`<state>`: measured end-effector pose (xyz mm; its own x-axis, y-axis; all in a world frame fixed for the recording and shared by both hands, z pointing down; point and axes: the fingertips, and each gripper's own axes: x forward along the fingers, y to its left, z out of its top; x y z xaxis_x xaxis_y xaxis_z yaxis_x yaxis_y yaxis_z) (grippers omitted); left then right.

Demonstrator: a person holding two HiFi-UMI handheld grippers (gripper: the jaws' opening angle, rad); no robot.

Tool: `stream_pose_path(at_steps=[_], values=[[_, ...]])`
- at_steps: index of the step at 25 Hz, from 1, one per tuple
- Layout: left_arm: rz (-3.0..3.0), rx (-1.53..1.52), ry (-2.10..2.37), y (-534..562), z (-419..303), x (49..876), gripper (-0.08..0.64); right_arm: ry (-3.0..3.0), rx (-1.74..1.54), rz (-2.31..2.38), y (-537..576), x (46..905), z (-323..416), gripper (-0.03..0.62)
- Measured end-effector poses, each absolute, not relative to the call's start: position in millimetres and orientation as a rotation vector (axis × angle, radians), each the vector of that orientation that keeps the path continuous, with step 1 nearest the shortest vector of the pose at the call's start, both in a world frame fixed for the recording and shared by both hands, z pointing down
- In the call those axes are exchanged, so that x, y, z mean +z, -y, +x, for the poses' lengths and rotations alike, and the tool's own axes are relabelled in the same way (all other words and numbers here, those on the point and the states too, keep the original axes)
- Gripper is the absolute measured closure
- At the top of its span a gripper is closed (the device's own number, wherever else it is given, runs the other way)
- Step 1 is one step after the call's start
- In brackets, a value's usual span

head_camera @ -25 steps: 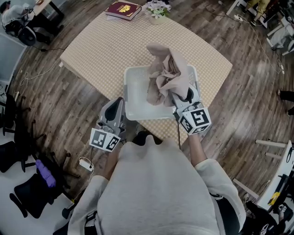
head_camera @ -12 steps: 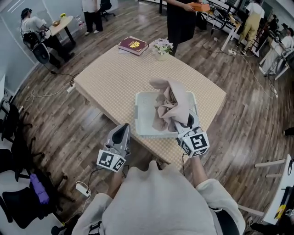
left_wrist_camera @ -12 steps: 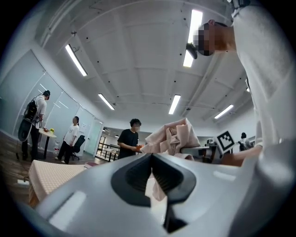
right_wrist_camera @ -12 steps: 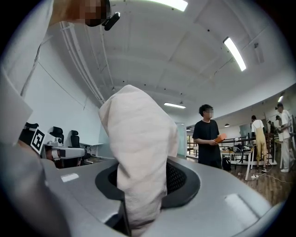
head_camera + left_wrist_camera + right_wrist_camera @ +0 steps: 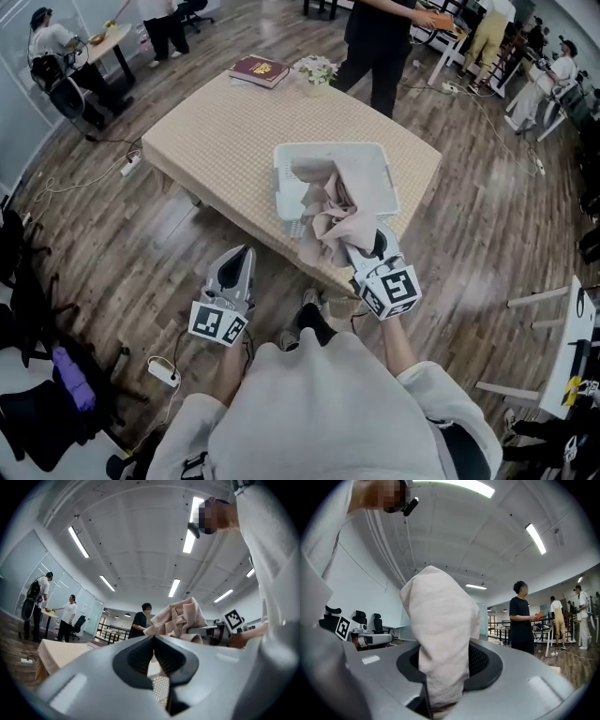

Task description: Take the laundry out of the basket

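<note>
Pinching the beige laundry (image 5: 345, 199) in the right gripper (image 5: 364, 249) just off the near right corner of the white basket (image 5: 280, 178), with the bunched cloth draped back over the basket's near rim. Holding the left gripper (image 5: 242, 259) pressed together on nothing, well apart from the basket's near left corner, off the bench (image 5: 211, 131). Beyond the basket's far side: 1 book (image 5: 260, 70), 1 flower pot (image 5: 314, 71).

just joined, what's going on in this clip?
A person is emptying the white basket on the table. The right hand-held gripper is clamped on a beige cloth, which drapes over the basket's near rim, partly out. The left hand-held gripper is shut and empty, off the table's near side.
</note>
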<state>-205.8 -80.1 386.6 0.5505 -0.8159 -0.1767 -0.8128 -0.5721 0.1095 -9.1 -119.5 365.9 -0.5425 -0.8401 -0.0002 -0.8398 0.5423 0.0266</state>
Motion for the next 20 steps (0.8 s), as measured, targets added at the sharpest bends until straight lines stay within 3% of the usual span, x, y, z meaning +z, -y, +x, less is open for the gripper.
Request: stream_pose_path(at_steps=[20], values=[[2.808, -0.289, 1.295, -64, -64, 386, 0.552, 2.764, 0.195, 1.510, -56, 416, 74, 0.440]])
